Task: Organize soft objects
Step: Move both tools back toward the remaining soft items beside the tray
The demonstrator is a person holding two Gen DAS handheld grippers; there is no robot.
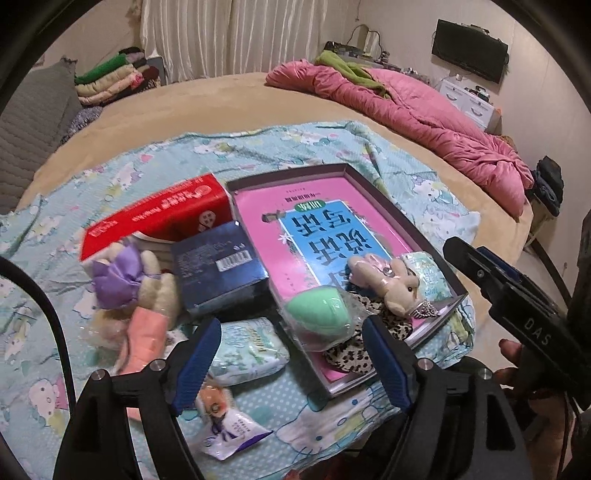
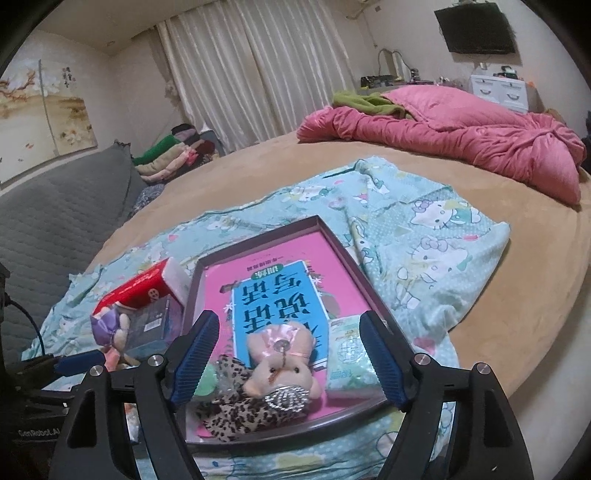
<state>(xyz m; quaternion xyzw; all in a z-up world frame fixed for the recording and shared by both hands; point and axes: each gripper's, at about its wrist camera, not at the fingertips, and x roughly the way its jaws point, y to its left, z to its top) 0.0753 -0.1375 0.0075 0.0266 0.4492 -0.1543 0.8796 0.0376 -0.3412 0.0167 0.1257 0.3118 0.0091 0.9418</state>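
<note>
Pink quilt bunched on bed; white curtains; wall screen; folded blankets stacked.

Left wrist view rides just above the cartoon-print sheet, tipped steeply down the bed, close over the shallow tray with the curtains far behind. Right wrist view sits a bit to the right and looks flatter, right on top of that tray's near rim, taking in more wall and curtain. Both share the tray, the red box, the pink quilt and the wall-mounted screen.
</note>
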